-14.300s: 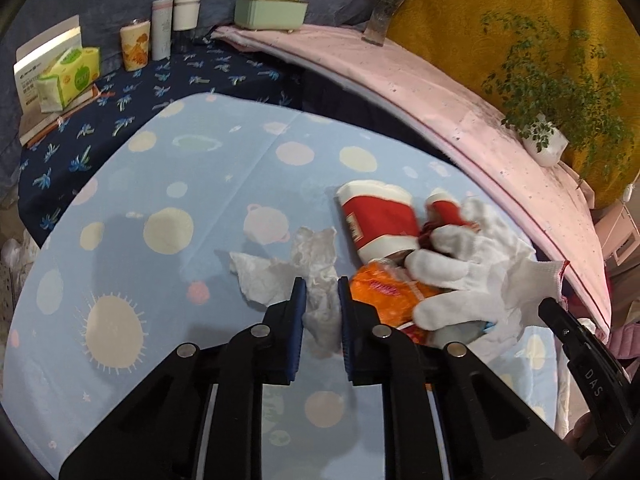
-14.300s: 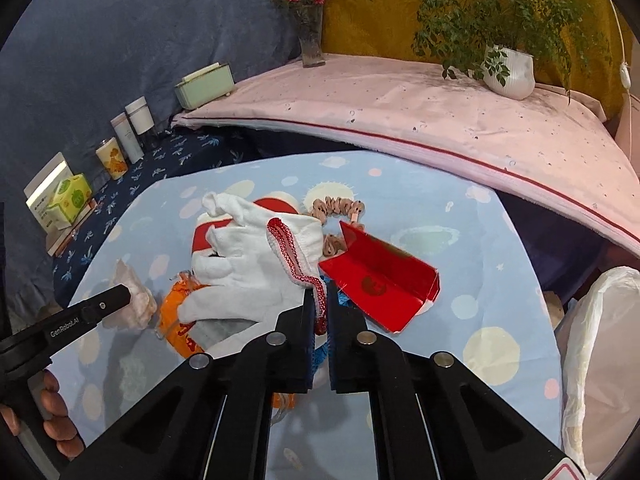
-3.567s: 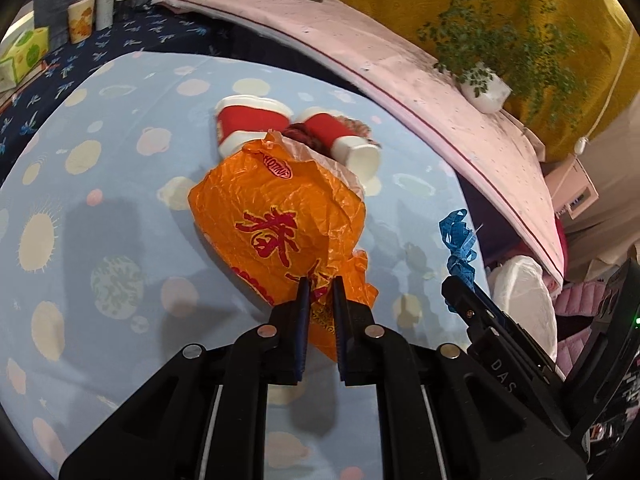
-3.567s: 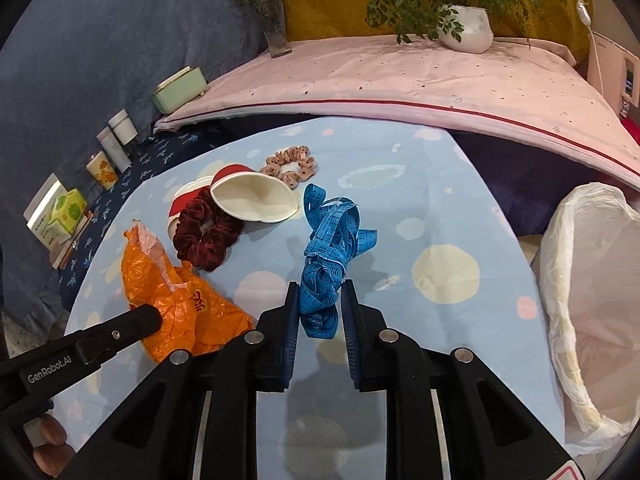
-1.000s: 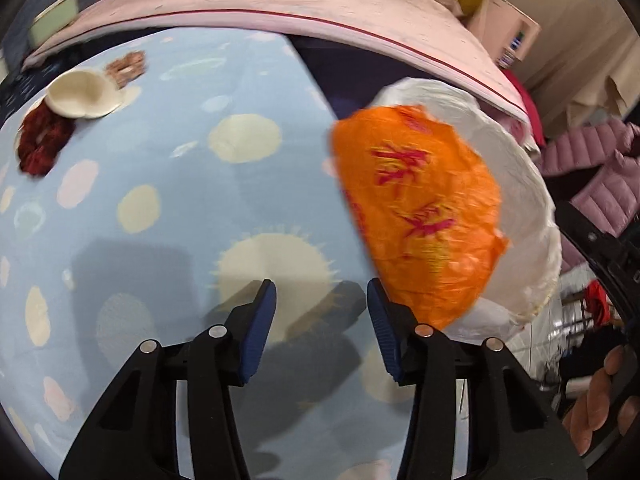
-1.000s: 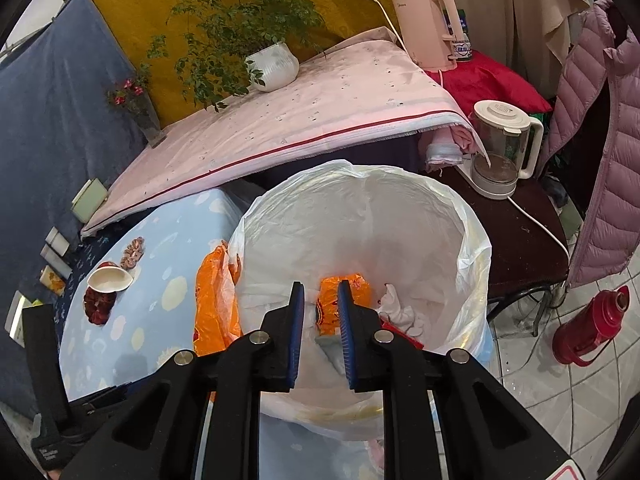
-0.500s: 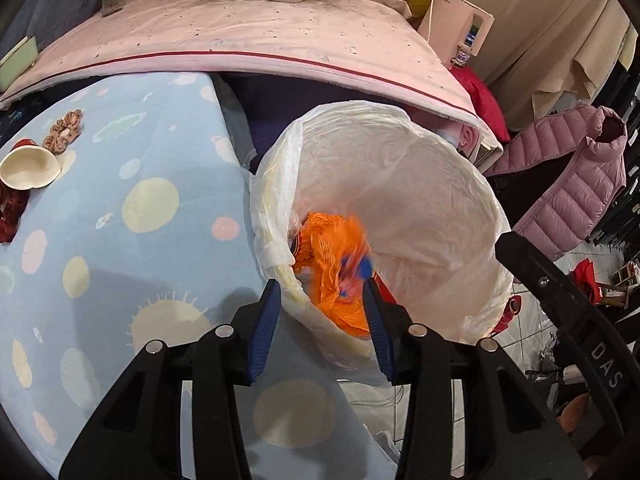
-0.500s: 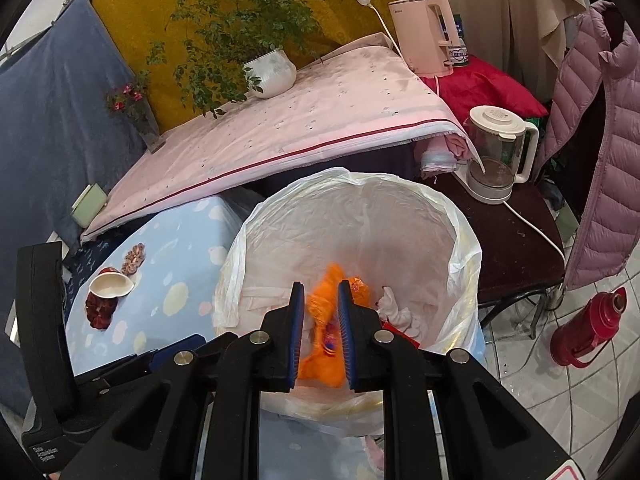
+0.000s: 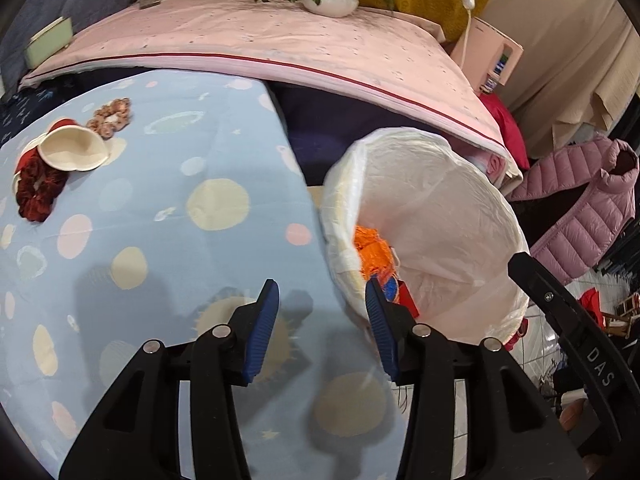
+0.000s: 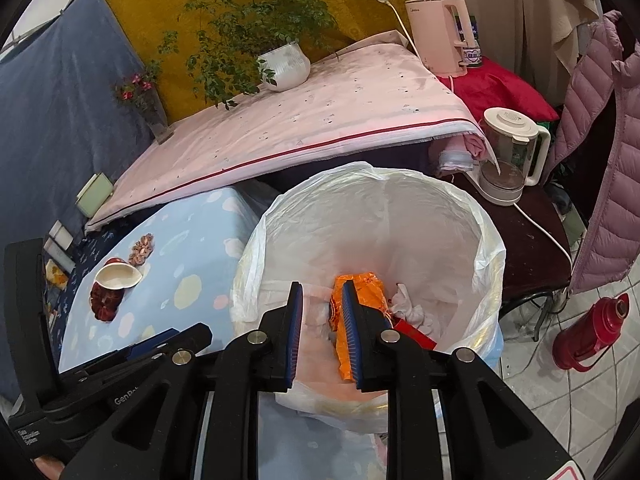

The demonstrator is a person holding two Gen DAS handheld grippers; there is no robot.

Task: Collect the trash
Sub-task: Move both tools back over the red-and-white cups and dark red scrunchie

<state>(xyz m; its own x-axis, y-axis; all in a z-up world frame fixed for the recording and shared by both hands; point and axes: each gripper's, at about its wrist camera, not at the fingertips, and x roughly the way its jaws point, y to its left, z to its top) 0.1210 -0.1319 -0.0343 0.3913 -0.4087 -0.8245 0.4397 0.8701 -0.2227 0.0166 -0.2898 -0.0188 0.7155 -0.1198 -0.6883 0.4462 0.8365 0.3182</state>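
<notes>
A white-lined trash bin (image 9: pixel 460 216) stands beside the blue spotted table (image 9: pixel 168 208). An orange plastic bag (image 10: pixel 366 288) lies inside it with white tissue (image 10: pixel 408 306) and a red scrap (image 10: pixel 416 334); the bag also shows in the left wrist view (image 9: pixel 374 250). My left gripper (image 9: pixel 322 314) is open and empty over the table's edge by the bin. My right gripper (image 10: pixel 320 312) is open and empty above the bin. A paper cup (image 9: pixel 74 150), a dark red scrunchie (image 9: pixel 38 194) and a pink scrunchie (image 9: pixel 110 116) lie on the table.
A pink-covered bench (image 10: pixel 304 120) with a potted plant (image 10: pixel 286 64) runs behind the table. A blender jug (image 10: pixel 506 156) and pink kettle (image 10: pixel 442 34) stand right of the bin. A red thermos (image 10: pixel 592 330) stands on the floor by a pink jacket (image 10: pixel 604 160).
The orange bag has dropped from my left gripper into the bin. My left gripper has pulled back over the table. My right gripper's jaws have opened wider.
</notes>
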